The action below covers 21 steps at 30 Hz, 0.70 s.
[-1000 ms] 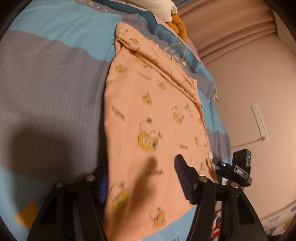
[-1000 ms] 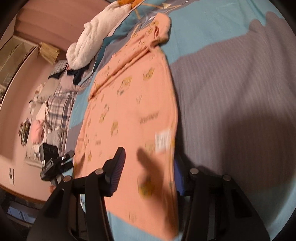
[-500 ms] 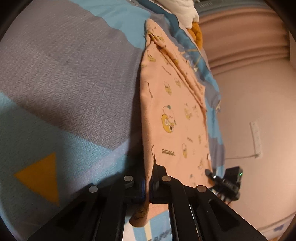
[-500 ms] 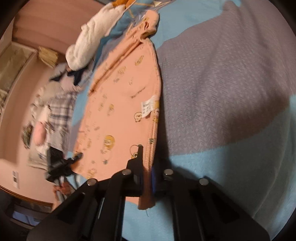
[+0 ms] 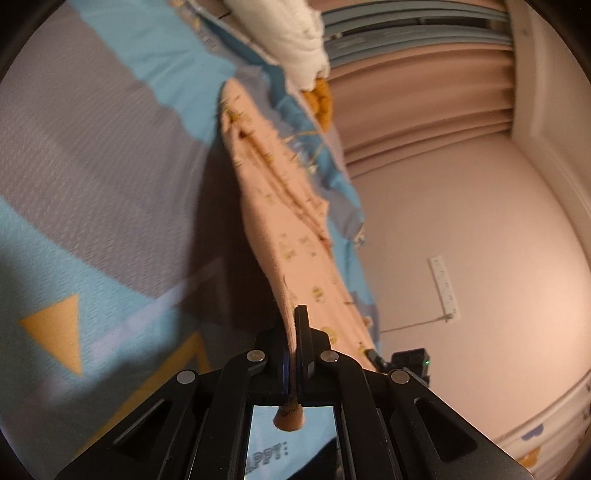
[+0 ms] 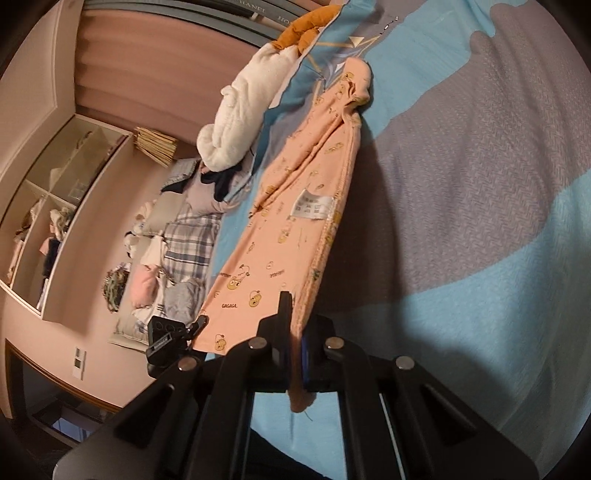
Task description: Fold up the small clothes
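Observation:
A small peach garment [image 5: 295,229] printed with yellow cartoon figures is lifted off the bed at its near end. Its far end still lies on the blue and grey bedcover [image 5: 110,147]. My left gripper [image 5: 293,350] is shut on one near corner of it. My right gripper [image 6: 295,354] is shut on the other near corner, and the garment [image 6: 288,236] hangs stretched from it, its white care label [image 6: 313,206] showing. A bit of cloth sticks out behind each pair of fingers.
A white plush blanket [image 6: 243,110] and an orange soft toy [image 6: 303,29] lie at the far edge of the bed. A pile of clothes [image 6: 177,240] lies beyond the bed's side. A small black camera on a stand [image 6: 166,336] stands beside the bed. Curtains and a wall are behind.
Both grippers closed on the garment's near corners, then lifted them up from the bedcover. The garment went from lying flat to hanging stretched between the grippers and its far end.

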Available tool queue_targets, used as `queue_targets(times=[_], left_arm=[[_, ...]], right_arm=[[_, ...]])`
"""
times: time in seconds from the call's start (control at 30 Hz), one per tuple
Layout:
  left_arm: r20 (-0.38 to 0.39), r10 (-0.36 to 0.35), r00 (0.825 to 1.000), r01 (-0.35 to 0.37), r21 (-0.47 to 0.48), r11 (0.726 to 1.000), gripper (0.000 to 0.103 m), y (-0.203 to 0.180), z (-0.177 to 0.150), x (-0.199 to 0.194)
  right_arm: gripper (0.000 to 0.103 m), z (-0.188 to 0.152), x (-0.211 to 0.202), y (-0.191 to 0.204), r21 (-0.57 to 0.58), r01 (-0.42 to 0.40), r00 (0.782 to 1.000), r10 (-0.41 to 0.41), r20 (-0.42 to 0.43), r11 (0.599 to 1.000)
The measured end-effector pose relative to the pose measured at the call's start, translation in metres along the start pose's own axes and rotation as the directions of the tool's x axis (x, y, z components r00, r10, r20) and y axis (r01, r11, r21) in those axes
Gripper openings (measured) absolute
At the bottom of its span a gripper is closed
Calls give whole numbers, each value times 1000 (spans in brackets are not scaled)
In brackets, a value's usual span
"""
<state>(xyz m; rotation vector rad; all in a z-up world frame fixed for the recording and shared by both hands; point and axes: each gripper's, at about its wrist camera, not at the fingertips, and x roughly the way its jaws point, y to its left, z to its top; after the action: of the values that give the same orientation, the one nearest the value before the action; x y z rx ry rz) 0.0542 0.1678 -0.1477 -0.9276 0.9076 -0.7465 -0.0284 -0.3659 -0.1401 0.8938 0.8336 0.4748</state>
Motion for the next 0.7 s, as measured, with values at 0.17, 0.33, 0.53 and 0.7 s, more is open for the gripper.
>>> queue_targets(times=[0.17,0.33,0.53,0.7], left_arm=[[-18,-16,1000,17,52,999,0,-19,0,-1],[-29,-17,999,19,67,998,0,-33,-4,-11],[6,-20,1000,20,38,999,0,-36,23,-7],[29,-8,1000,7,23,1000,0,-38,60,6]], right_arm=[[4,-6,-6,12,-22,-37,999,37,-5,999],[4,-8,-16,29,-61,-45,999,43,-21,997],[5,12,-16,39,-73,-71,997,70,-10,995],[7,49,-8,47,-75,-82,996,83,19,994]])
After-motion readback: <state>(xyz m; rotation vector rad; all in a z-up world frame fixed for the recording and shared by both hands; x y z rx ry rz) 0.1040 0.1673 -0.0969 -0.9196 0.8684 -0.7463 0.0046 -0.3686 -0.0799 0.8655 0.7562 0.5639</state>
